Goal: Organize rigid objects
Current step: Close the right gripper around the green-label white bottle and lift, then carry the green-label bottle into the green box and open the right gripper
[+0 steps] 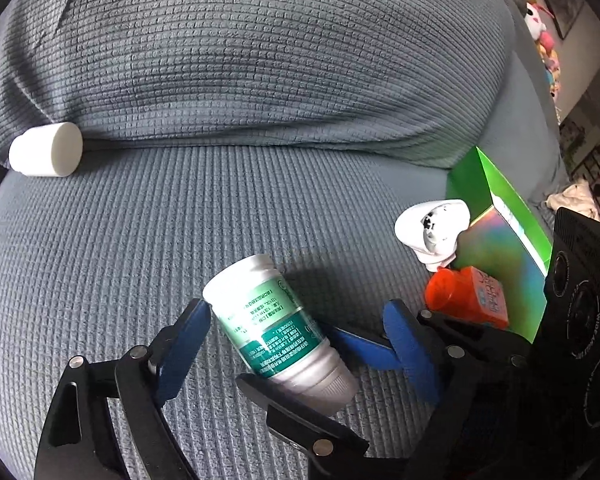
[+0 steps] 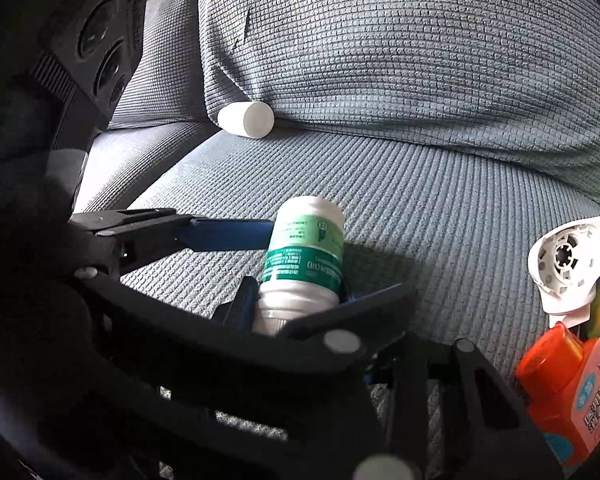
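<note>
Precariously, right tongs (image 2: 300,300) pinched the capless bottle (image 2: 304,256) low; left tongs (image 1: 296,320) gaped around it—it could tip.

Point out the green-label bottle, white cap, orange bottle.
green-label bottle (image 2: 302,258), right wrist view, on its label
white cap (image 1: 46,155), left wrist view, on its side wall
orange bottle (image 2: 568,384), right wrist view, on its body

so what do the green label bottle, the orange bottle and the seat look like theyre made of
Green label bottle: likely white plastic, smooth with a soft sheen, under a glossy printed label that catches glare.
Orange bottle: seemingly plastic; the cap glows slightly translucent, the body carries a pink printed label.
Seat: woven upholstery fabric, grey-blue and matte, with a ribbed, waffle-like texture.
</note>
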